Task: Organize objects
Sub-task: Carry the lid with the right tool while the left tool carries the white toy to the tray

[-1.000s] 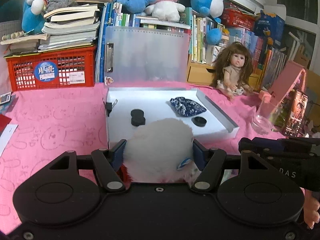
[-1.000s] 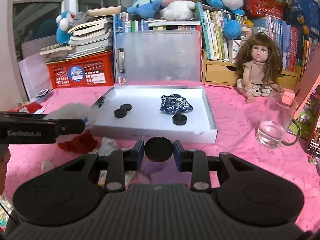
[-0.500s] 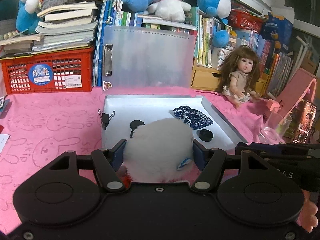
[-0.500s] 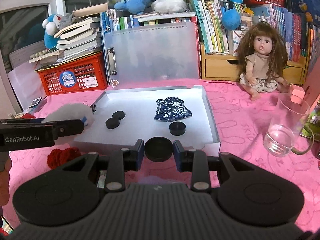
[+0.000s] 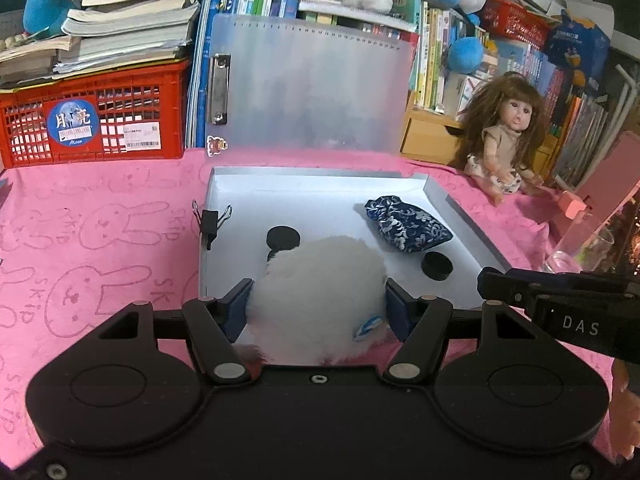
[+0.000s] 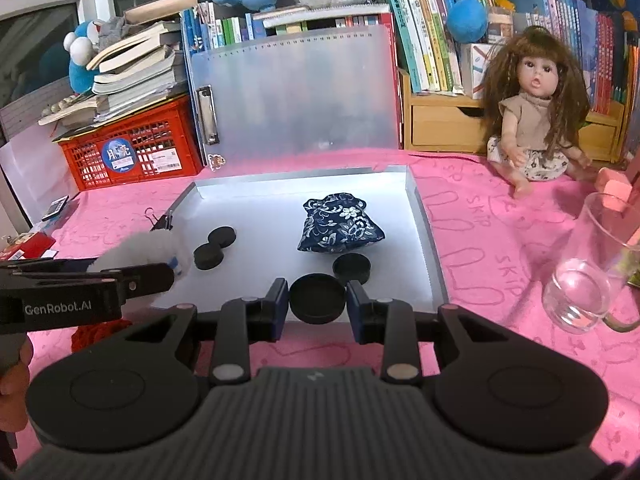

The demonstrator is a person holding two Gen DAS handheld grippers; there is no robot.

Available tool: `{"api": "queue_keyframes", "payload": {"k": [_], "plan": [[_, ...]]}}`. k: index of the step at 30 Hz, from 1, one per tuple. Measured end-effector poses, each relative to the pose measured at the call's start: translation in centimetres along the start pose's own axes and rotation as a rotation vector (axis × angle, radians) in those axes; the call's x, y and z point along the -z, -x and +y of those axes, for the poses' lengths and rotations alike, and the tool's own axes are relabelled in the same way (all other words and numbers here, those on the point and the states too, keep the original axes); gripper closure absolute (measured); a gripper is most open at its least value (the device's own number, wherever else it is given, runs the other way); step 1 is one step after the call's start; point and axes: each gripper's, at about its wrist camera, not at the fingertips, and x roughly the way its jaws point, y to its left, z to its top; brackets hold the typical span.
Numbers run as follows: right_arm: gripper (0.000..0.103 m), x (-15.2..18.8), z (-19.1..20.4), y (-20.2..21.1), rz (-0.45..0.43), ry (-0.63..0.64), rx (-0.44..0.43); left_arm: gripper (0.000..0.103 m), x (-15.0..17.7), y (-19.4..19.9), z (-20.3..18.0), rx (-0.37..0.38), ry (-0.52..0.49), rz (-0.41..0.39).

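My left gripper [image 5: 318, 304] is shut on a white fluffy pompom [image 5: 320, 292] and holds it over the near left part of the white tray [image 5: 320, 188]. It also shows in the right wrist view [image 6: 144, 252]. My right gripper [image 6: 318, 300] is shut on a black round disc [image 6: 317, 298] over the tray's [image 6: 424, 216] near edge. In the tray lie a blue floral pouch [image 6: 338, 226], two touching black discs [image 6: 214, 248] and one more black disc [image 6: 352, 268].
A binder clip [image 5: 210, 220] grips the tray's left wall. A glass mug [image 6: 588, 276] stands to the right, a doll [image 6: 536, 120] behind it. A red crate [image 5: 96, 124] of books and a clear folder [image 5: 312, 88] stand at the back. A red knitted item [image 6: 90, 336] lies near left.
Both grippers have moved forward toward the tray with their loads. The pompom and the black disc now hang over the tray's near part.
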Motion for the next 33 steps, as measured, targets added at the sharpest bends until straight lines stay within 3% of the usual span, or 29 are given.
{"api": "queue_keyframes", "payload": {"k": [24, 33], "plan": [[0.067, -1.5, 0.0, -6.6, 0.111, -0.011, -0.040, 0.038, -0.6, -6.0, 1.0, -0.037, 0.018, 0.101], [0.067, -1.8, -0.5, -8.3, 0.140, -0.007, -0.018, 0.038, -0.9, -7.3, 0.9, -0.044, 0.023, 0.100]]}}
